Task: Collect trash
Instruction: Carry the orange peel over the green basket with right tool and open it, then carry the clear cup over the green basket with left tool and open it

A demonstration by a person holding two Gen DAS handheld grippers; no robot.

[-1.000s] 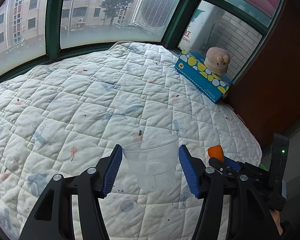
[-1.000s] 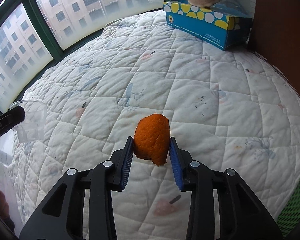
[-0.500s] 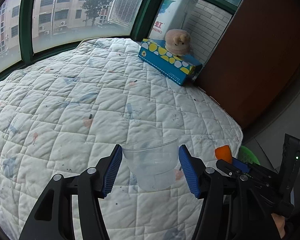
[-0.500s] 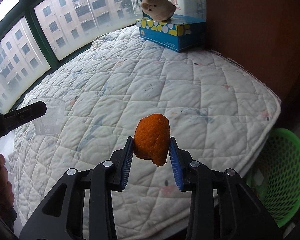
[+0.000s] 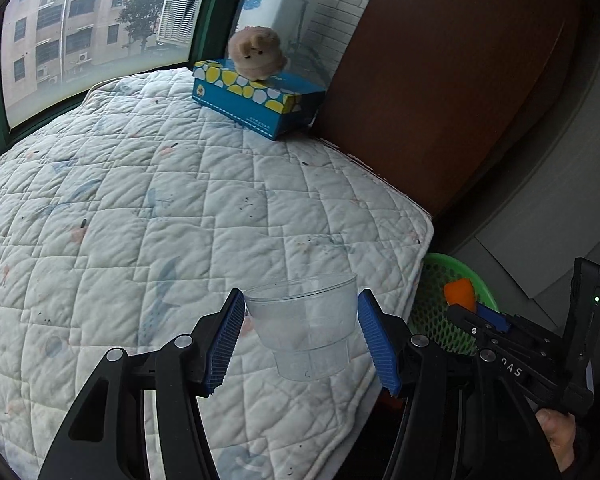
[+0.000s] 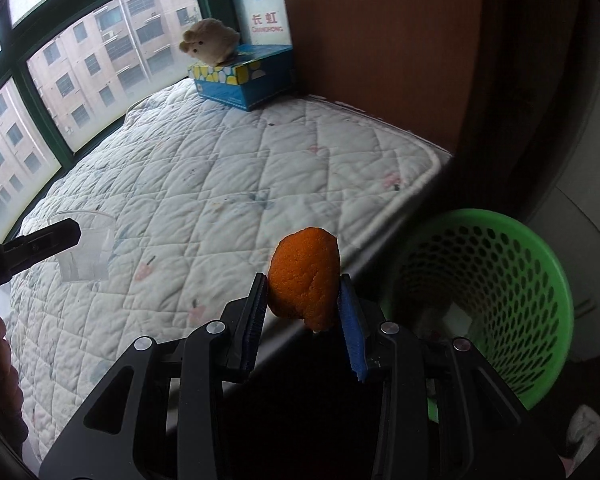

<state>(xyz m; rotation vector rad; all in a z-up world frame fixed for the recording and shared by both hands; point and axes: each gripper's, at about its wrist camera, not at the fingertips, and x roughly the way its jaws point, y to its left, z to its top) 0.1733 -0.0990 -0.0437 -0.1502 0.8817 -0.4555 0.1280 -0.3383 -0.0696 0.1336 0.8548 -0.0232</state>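
My left gripper is shut on a clear plastic cup, held upright above the bed's corner; the cup also shows in the right wrist view. My right gripper is shut on a piece of orange peel, held beyond the bed's edge, just left of a green mesh trash basket. In the left wrist view the peel and the right gripper sit over the basket.
A white quilted bed fills the left. A blue tissue box with a plush toy stands at its far corner by the window. A brown wooden panel rises right of the bed.
Both grippers have swung right, from over the bed to its right edge. The green basket has come into view and the peel is now beside it. Both grips are unchanged.
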